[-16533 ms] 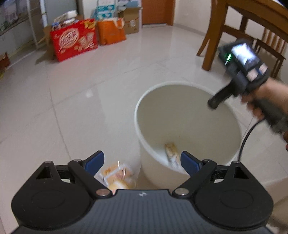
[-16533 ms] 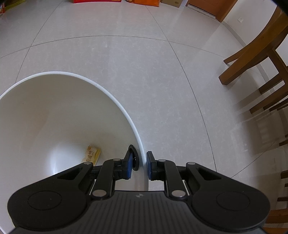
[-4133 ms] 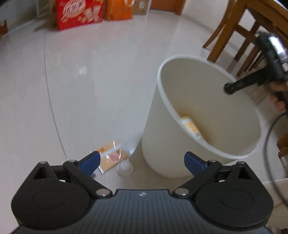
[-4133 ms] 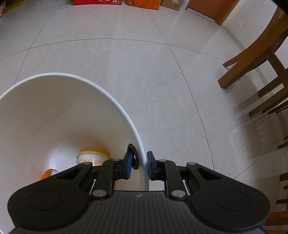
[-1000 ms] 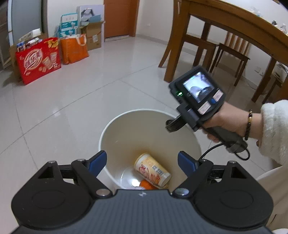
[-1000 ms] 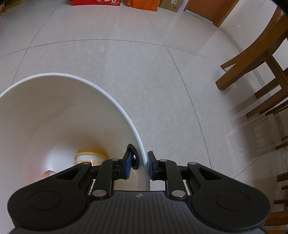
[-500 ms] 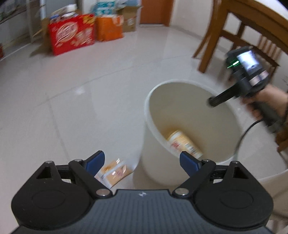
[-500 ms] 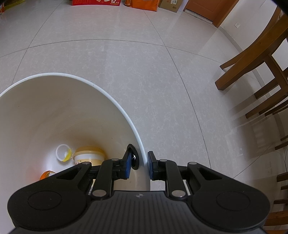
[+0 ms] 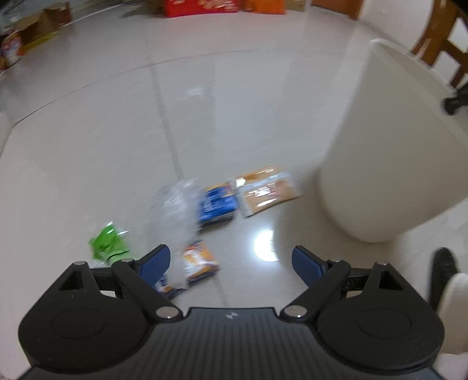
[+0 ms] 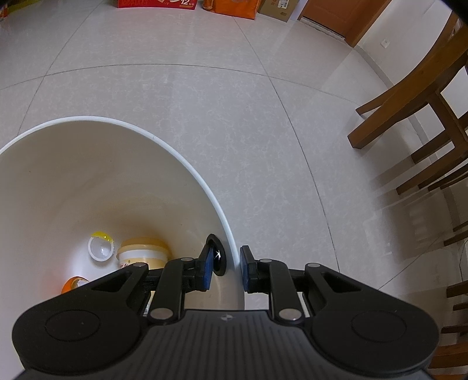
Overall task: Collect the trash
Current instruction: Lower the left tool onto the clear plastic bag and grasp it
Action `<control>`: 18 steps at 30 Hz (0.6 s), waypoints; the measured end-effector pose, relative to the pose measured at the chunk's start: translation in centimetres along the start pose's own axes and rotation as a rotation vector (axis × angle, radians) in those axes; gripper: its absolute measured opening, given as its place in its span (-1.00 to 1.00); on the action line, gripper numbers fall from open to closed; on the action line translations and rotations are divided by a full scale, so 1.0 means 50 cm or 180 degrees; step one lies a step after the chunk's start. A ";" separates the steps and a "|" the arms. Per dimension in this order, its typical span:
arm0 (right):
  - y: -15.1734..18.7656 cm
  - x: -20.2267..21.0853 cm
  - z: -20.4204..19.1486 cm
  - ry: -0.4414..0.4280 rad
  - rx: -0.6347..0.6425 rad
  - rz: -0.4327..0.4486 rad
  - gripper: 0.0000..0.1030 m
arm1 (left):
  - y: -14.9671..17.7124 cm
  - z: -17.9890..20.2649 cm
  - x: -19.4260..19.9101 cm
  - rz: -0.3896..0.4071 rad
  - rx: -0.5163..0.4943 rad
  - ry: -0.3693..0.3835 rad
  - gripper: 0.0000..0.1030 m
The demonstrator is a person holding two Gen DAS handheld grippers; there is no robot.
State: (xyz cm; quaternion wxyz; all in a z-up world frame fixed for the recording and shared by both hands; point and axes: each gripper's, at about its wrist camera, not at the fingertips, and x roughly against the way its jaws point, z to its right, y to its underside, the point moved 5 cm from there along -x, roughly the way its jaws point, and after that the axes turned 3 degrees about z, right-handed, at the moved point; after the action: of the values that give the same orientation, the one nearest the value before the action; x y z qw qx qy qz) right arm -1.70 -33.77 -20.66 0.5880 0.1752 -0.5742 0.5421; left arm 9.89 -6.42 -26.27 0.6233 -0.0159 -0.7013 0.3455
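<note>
My left gripper (image 9: pixel 231 261) hangs open and empty over litter on the tiled floor. Below it lie a crumpled clear plastic bag (image 9: pixel 175 210), a green wrapper (image 9: pixel 108 241), a blue packet (image 9: pixel 218 206), an orange-tan packet (image 9: pixel 267 191) and a small orange-and-white packet (image 9: pixel 199 261). The white bin (image 9: pixel 395 152) stands to the right of them. My right gripper (image 10: pixel 225 267) is shut on the bin's rim (image 10: pixel 216 204), one pad inside and one outside. Inside the bin lie a yellow noodle cup (image 10: pixel 143 252), a small clear jelly cup (image 10: pixel 101 248) and an orange piece (image 10: pixel 73 285).
Wooden chair legs (image 10: pixel 409 117) stand right of the bin. Red and orange bags (image 10: pixel 193 4) and cardboard boxes (image 9: pixel 38 26) line the far wall. A dark shoe (image 9: pixel 443 274) shows at the lower right of the left wrist view. Bare tile lies beyond the litter.
My left gripper dropped from above the bin's mouth toward the floor left of it, bringing the scattered packets into view. A small clear jelly cup now lies in the bin. The right gripper stayed still.
</note>
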 end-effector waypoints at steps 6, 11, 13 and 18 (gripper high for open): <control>-0.003 -0.001 -0.004 0.0017 0.0003 -0.0005 -0.55 | -0.019 -0.019 -0.057 0.0114 -0.0071 -0.0322 0.74; -0.003 -0.001 -0.007 0.0039 0.0035 0.0002 -0.54 | -0.055 -0.033 -0.107 0.0091 -0.0233 -0.0430 0.74; -0.003 -0.001 -0.009 0.0049 0.0060 0.0008 -0.54 | -0.058 -0.044 -0.129 0.0028 -0.0209 -0.0446 0.74; -0.003 -0.002 -0.008 0.0064 0.0081 0.0012 -0.54 | -0.059 -0.066 -0.189 -0.0180 -0.0192 -0.0505 0.57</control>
State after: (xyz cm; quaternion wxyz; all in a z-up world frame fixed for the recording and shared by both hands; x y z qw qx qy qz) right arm -1.37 -33.53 -20.79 0.5904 0.1761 -0.5616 0.5523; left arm 16.13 -11.43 -33.00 0.5746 0.0126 -0.7587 0.3067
